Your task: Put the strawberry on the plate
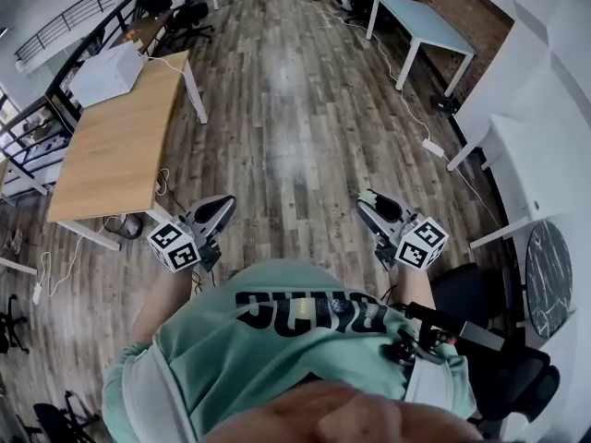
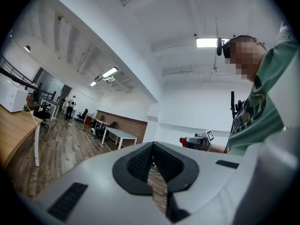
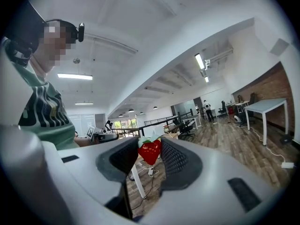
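The small red strawberry [image 3: 150,151] with the green leafy cap, a toy by the look of it, sits between the black ribbed pads of my right claw [image 1: 374,208]. The jaws are clamped on its two sides and the cap points up. It rests on nothing else. The claw holds it in the air in front of my mint-green shirt [image 1: 305,340], above the grey-brown wood-plank floor [image 1: 295,127].

My left claw [image 1: 218,212] is level with it and well apart. Its pads are pressed together at the tips with nothing between them, so it is clenched and empty.

Further out, the light wooden tabletop [image 1: 120,146] runs along my left, its near corner close to the left claw. A white table [image 1: 420,21] stands far off towards the upper right. No plate shows in any view.

I judge this to be the carrying step: the fruit is grasped and lifted but not yet delivered. The next move calls for finding the plate and bringing the right claw over its middle. Then I would lower it until the fruit nearly touches and ease the jaws apart gently, so it doesn't roll off the rim.
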Tool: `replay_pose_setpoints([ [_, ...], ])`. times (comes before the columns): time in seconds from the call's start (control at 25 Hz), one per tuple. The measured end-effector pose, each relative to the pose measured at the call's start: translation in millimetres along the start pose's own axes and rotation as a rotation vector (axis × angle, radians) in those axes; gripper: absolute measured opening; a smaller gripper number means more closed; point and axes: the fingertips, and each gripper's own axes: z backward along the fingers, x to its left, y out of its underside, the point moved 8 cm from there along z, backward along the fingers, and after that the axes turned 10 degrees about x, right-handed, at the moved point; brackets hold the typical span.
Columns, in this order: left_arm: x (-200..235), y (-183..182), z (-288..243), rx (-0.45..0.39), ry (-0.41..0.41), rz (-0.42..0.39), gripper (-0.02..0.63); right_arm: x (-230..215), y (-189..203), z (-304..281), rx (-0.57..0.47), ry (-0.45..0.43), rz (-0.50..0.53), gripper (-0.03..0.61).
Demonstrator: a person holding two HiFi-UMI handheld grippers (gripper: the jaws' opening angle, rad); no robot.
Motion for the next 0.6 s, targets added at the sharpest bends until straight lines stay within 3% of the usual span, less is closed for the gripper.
replay_pose_setpoints([
  [0.32, 87, -10, 2, -0.037, 0.071, 0.026, 0.005, -5, -26, -70, 0.019, 0.065, 0.032, 0.152],
  [0.6, 198, -55, 52, -0.066, 0.073, -0.001, 0.005, 10, -76, -187, 0.009, 0.059, 0.07, 0.152],
])
